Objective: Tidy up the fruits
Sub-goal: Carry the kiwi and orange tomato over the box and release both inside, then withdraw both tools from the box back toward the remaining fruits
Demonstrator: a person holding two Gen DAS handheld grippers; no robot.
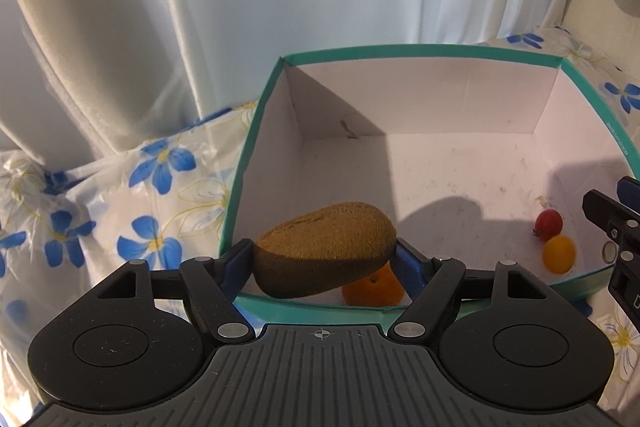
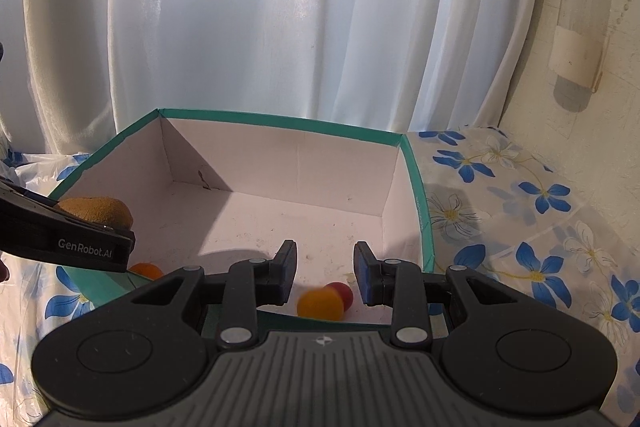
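On the left, a flowered cloth covers the surface, with a white curtain hanging behind it. The left tongs are clenched on a kiwi, their blue pads pressed against its two ends; the kiwi lies tilted, its right end higher, and is held over the near-left corner of a box with a teal rim and white inside. Just below the kiwi and partly hidden by it, an orange sits on the box floor against the near wall. Farther right on that floor, near the near-right corner, a red fruit and a small yellow-orange fruit lie just beside each other — whether they touch cannot be told from the left view. At the right edge of that view part of the right tongs reaches in over the box rim. In the right wrist view these tongs stand released, with nothing between the pads, poised above the yellow-orange fruit and the red fruit, which overlaps it from behind. To their left in the same view the kiwi shows above the dark body of the left tongs, and the orange peeks out below it — the box wall stands to the right, with the cloth beyond.
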